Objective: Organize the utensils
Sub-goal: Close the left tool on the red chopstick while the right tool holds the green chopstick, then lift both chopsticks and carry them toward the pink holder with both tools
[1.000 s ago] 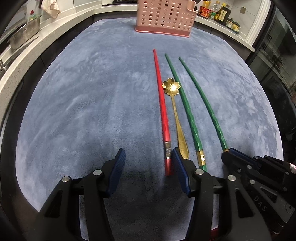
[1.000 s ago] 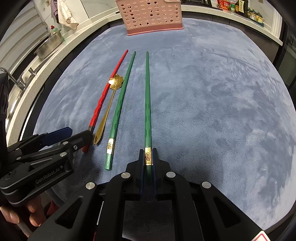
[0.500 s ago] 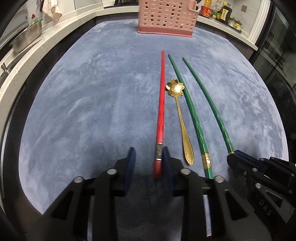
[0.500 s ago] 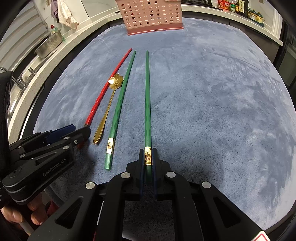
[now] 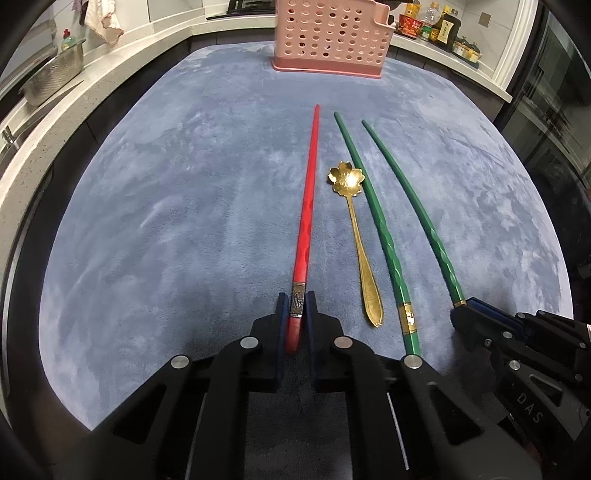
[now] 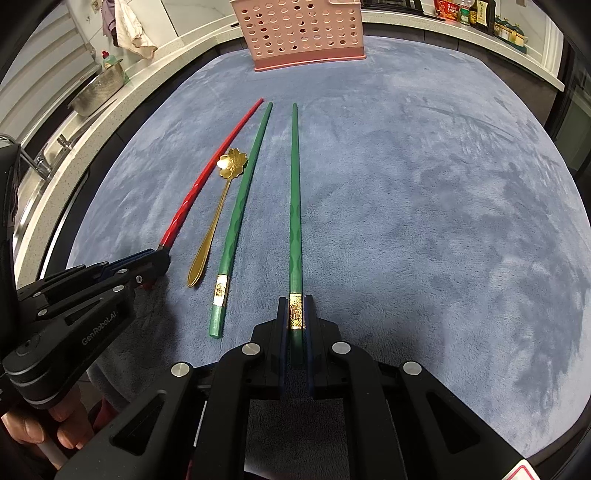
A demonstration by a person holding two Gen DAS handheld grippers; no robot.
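In the left wrist view, the left tongs [image 5: 295, 314] have just been closing and now pinch the thick end of the red chopstick [image 5: 308, 206] at lower centre. The right wrist view shows only those tongs' side at lower left, but it alone shows the right tongs [image 6: 295, 317] pressed onto the gold-banded end of a green chopstick [image 6: 294, 199], and fingers [image 6: 62, 424] on the left handle. Between the two held sticks lie the gold flower spoon [image 5: 356, 236] and a second green chopstick [image 6: 238, 206], loose on the blue mat [image 6: 443, 221]. The pink perforated basket [image 5: 330, 35] stands at the mat's far edge, top centre. Broad bare mat spreads right of the sticks in the right view, left of them in the left view.
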